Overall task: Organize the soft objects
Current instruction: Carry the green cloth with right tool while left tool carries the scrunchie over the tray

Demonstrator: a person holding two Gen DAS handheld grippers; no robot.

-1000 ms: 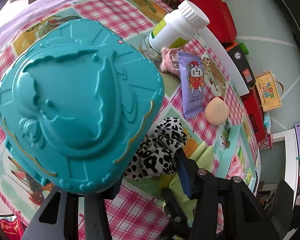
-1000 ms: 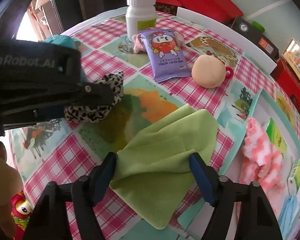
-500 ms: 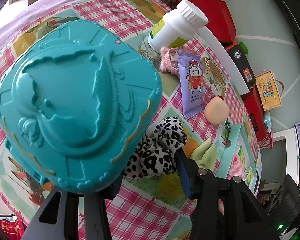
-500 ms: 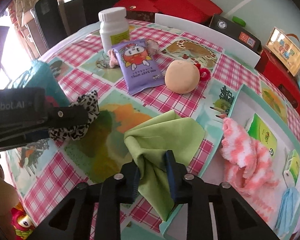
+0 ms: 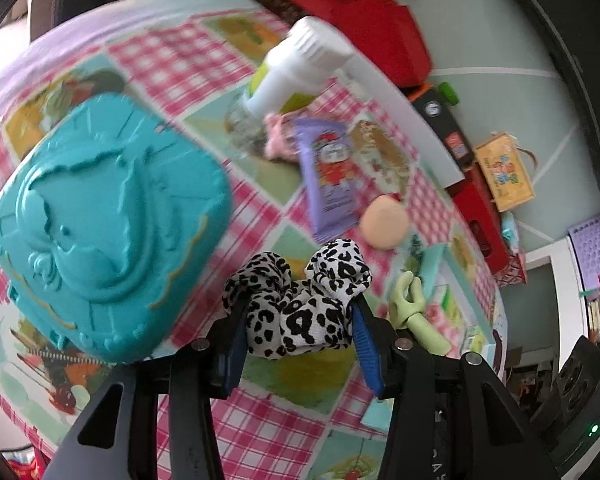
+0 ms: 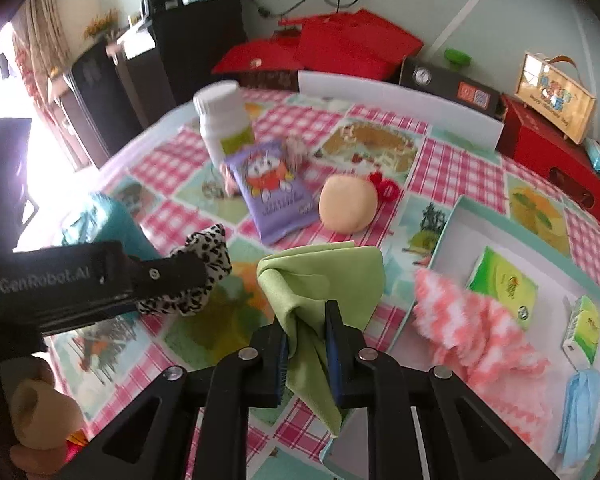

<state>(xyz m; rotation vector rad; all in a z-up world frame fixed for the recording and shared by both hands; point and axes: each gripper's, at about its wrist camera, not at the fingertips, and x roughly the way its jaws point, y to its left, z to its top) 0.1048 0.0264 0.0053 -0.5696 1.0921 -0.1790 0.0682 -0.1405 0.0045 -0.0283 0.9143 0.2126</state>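
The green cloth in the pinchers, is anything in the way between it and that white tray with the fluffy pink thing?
Nothing visible blocks it. The right gripper, jaws closing, pinches the green cloth just left of the white tray; only bare tablecloth lies between. The pink fluffy cloth already fills the tray's near corner.

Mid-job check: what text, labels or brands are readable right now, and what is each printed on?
"GenRobot.AI": white lettering on the side of the left gripper, seen from the right wrist view.
Purple snack packet: cartoon figure and print, too blurred to read.
White bottle: green label, unreadable.
Green packets in the tray: print too small.
Yellow picture box: lettering blurred.
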